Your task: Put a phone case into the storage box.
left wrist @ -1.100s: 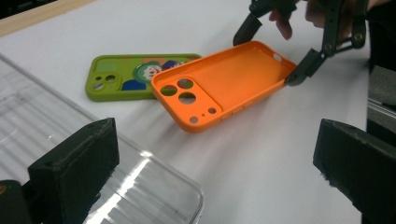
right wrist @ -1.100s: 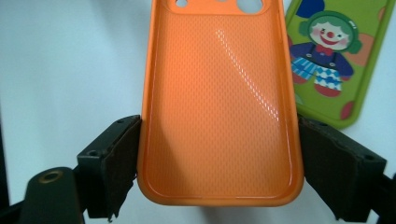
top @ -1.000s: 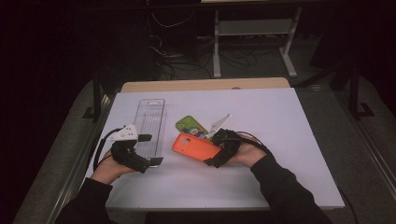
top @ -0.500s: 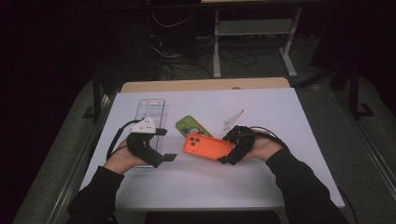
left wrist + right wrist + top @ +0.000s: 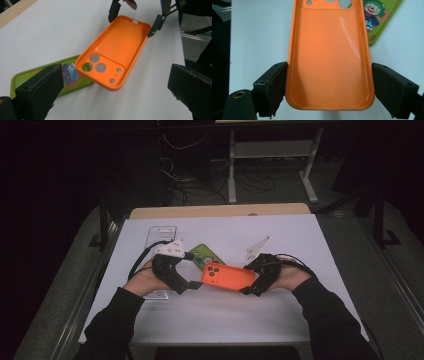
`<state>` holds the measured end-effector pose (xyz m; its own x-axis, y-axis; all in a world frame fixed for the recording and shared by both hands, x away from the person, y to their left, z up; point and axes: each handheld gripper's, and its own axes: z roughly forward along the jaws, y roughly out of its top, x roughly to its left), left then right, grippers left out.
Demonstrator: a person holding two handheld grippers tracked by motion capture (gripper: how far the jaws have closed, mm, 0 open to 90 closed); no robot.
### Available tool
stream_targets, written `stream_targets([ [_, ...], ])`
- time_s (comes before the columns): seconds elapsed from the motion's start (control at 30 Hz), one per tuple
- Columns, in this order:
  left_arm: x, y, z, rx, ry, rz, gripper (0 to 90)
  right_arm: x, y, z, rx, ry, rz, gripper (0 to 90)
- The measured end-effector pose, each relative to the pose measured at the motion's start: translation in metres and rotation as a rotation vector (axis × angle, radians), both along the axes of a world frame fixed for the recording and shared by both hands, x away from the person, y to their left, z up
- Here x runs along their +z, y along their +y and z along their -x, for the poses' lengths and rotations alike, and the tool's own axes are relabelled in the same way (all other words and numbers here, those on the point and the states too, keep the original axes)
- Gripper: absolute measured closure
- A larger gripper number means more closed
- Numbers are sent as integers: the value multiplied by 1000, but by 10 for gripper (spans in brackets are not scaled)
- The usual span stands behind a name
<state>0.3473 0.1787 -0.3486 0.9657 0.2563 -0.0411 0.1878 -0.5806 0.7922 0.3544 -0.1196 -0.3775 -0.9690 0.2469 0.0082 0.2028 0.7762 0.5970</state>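
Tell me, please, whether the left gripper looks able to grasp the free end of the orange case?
Probably yes: the left gripper is open beside the orange case, whose camera end juts free; the right gripper holds the other end.

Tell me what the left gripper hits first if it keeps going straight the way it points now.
Probably the camera end of the orange phone case, held by the right gripper. The left gripper is open and aimed at it; depth is unclear.

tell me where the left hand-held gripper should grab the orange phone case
Probably the free camera-hole end of the orange phone case, pads across its two long side walls, coming straight at that end from the left. The right hand-held gripper already clamps the opposite end across its width, holding the case off the table, so this end juts out. The left hand-held gripper is open, wide enough.
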Motion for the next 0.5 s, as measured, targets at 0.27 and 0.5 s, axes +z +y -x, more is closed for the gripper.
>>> stream_targets([
  [0.27, 3, -14, -9, -81, 24, -1, 0, 2, -2, 4, 50, -4, -9, 154],
  [0.5, 7, -28, -5, -165, 15, -22, 0, 4, 1, 9, 96, 5, -17, 154],
])
